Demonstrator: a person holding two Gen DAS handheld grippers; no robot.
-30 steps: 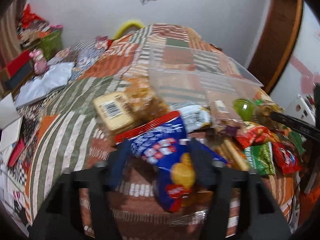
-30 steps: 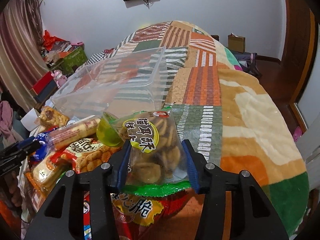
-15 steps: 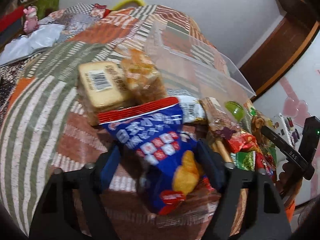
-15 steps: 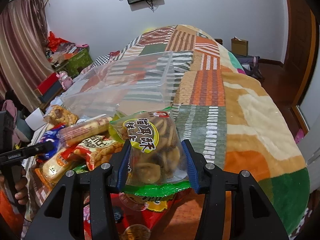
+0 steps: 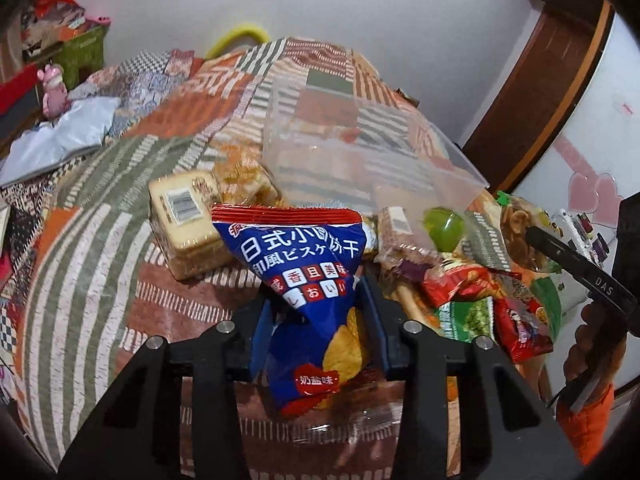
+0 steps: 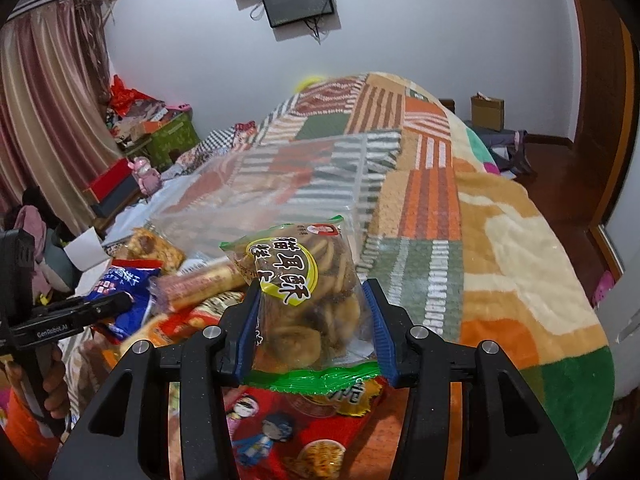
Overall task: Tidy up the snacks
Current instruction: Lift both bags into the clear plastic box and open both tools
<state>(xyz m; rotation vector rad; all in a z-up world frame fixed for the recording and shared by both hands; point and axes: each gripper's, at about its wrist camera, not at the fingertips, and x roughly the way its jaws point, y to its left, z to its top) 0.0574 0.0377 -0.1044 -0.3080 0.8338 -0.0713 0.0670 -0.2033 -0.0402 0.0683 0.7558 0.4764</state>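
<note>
My left gripper (image 5: 318, 296) is shut on a blue biscuit bag with a red top (image 5: 308, 276) and holds it upright above the bed. My right gripper (image 6: 312, 300) is shut on a clear bag of brown cookies with a yellow-green label (image 6: 308, 292), lifted off the pile. A clear plastic bin (image 5: 352, 152) stands on the patchwork blanket behind the snacks; it also shows in the right wrist view (image 6: 280, 184). The blue bag appears in the right wrist view (image 6: 124, 288) beside the left gripper.
Loose snacks lie on the blanket: a pale cake pack (image 5: 184, 220), a green jelly cup (image 5: 444, 226), red and green packets (image 5: 500, 304), a long biscuit roll (image 6: 200, 284), a red cartoon packet (image 6: 288, 432). Clutter and boxes (image 6: 160, 136) sit by the curtain.
My left gripper has closed on the blue bag and raised it, so it stands higher. My right gripper has lifted the cookie bag further above the pile.
</note>
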